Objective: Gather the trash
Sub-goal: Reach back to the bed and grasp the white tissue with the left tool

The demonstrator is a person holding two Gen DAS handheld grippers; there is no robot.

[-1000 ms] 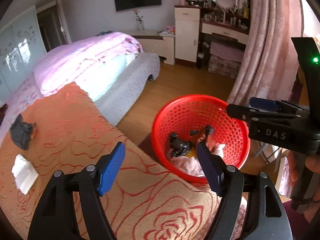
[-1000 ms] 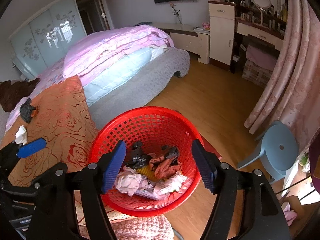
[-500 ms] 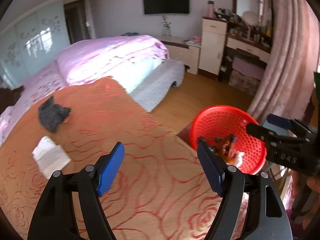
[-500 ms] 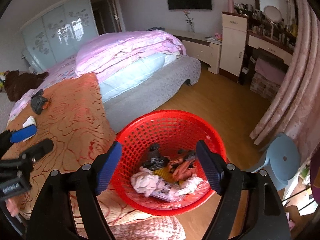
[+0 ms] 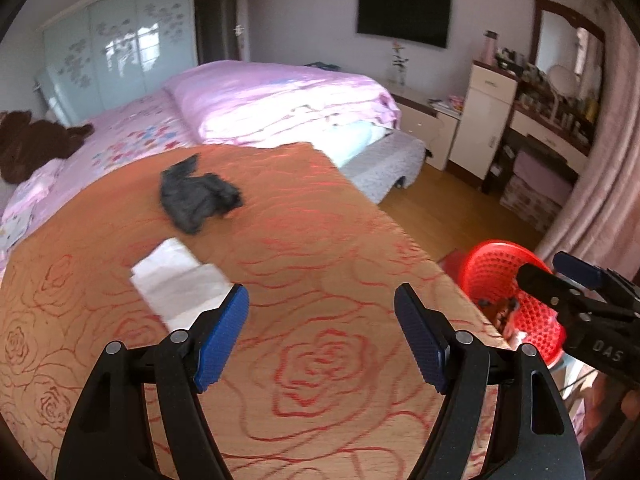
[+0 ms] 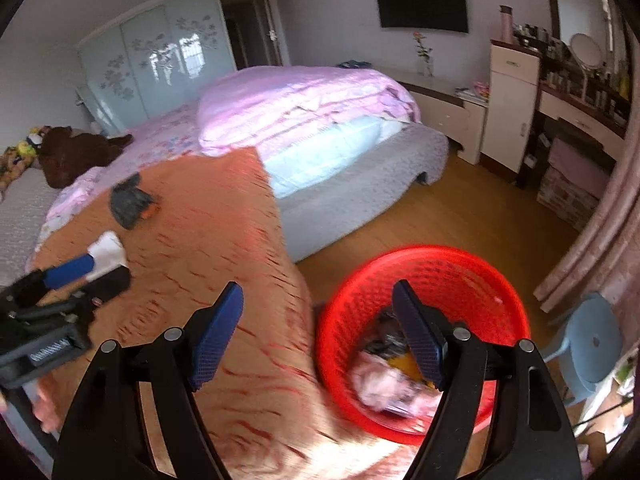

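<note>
On the orange rose-patterned blanket (image 5: 320, 240) lie a white tissue (image 5: 176, 280) and, farther back, a crumpled black bag (image 5: 196, 196). My left gripper (image 5: 320, 300) hangs open over the blanket with nothing between its fingers, and the tissue sits just beyond its left fingertip. The red mesh basket (image 6: 460, 280) stands on the floor beside the bed and holds pink, white and black scraps. My right gripper (image 6: 318, 292) is open and empty, straddling the blanket's edge and the basket's rim. The right wrist view also shows the tissue (image 6: 108, 252) and the black bag (image 6: 128, 200).
A folded pink duvet (image 5: 280, 100) and a brown plush toy (image 5: 28, 144) lie farther up the bed. A light blue stool (image 6: 592, 340) stands right of the basket by the pink curtain (image 6: 608, 220). Dresser and cabinet (image 5: 484, 120) line the far wall across the wooden floor.
Both grippers swung left, away from the basket and over the blanket. The tissue and black bag came nearer in the left wrist view. The right gripper's jaws widened a little.
</note>
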